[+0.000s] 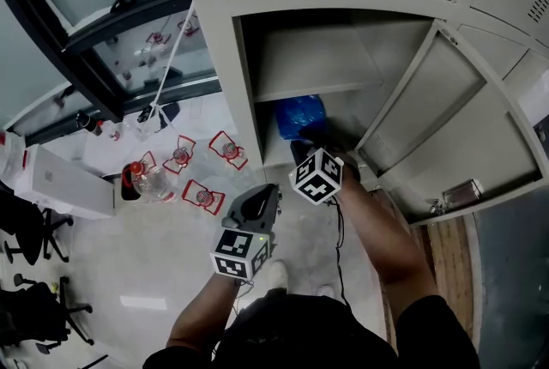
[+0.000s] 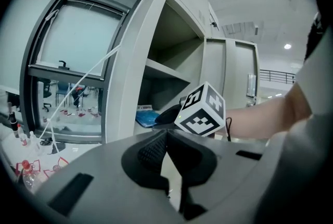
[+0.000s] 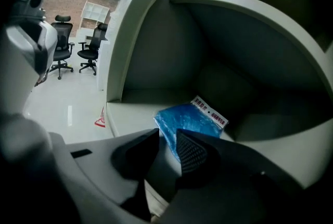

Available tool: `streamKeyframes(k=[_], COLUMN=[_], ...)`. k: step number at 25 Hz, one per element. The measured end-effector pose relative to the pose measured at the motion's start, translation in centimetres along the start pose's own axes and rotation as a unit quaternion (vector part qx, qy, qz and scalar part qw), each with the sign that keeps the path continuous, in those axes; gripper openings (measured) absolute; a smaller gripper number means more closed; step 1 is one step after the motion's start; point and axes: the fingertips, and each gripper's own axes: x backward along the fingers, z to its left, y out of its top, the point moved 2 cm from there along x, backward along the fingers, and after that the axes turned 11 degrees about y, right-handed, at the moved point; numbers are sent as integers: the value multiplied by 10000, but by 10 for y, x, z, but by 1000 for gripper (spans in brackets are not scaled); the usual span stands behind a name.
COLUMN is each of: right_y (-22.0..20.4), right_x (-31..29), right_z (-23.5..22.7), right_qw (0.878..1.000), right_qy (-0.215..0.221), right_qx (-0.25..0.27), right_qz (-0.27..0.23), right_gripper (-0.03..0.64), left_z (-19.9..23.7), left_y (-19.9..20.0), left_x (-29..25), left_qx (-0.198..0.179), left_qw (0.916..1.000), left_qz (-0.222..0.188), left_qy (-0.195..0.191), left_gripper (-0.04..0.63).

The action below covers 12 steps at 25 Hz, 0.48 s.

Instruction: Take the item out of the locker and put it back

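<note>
A blue plastic packet (image 1: 296,114) with a white label lies on the floor of the open grey locker (image 1: 247,84), under its inner shelf (image 1: 317,67). My right gripper (image 1: 312,137) reaches into that compartment. In the right gripper view its jaws (image 3: 167,135) stand apart, with the near edge of the packet (image 3: 190,119) lying between the tips and neither pad pressing on it. My left gripper (image 1: 268,192) hangs back outside the locker, low and to the left. Its jaws (image 2: 165,134) meet at the tips with nothing between them. From there the packet (image 2: 144,116) shows past the right gripper's marker cube (image 2: 204,111).
The locker door (image 1: 446,118) swings open to the right. On the floor at the left are a clear bottle with a red cap (image 1: 146,178), several red-edged items (image 1: 204,196), a white box (image 1: 60,183) and office chairs (image 1: 34,307). A window frame (image 1: 94,58) stands left of the locker.
</note>
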Motion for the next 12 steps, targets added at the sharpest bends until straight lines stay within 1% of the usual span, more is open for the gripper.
streamKeyframes(k=[3, 7, 9, 11, 12], right_y=[-1, -2, -1, 1, 1], right_x=[7, 21, 32, 47, 54], right_z=[6, 13, 14, 14, 14], right_qw=[9999, 9997, 9992, 9983, 9977], right_qy=[47, 33, -48, -170, -197], right_qx=[38, 118, 120, 70, 36], right_qz=[-80, -230, -367, -555, -650], right_gripper=[130, 132, 110, 16, 2], left_z=[-6, -17, -23, -30, -34], left_y=[0, -1, 0, 1, 2], left_x=[5, 13, 17, 22, 24], left_qx=[-13, -6, 4, -3, -9], left_qw=[10000, 9999, 9998, 9997, 9996], left_qz=[-16, -32, -59, -100, -122], left_qy=[50, 117, 164, 212, 236], left_gripper=[5, 5, 5, 5, 5])
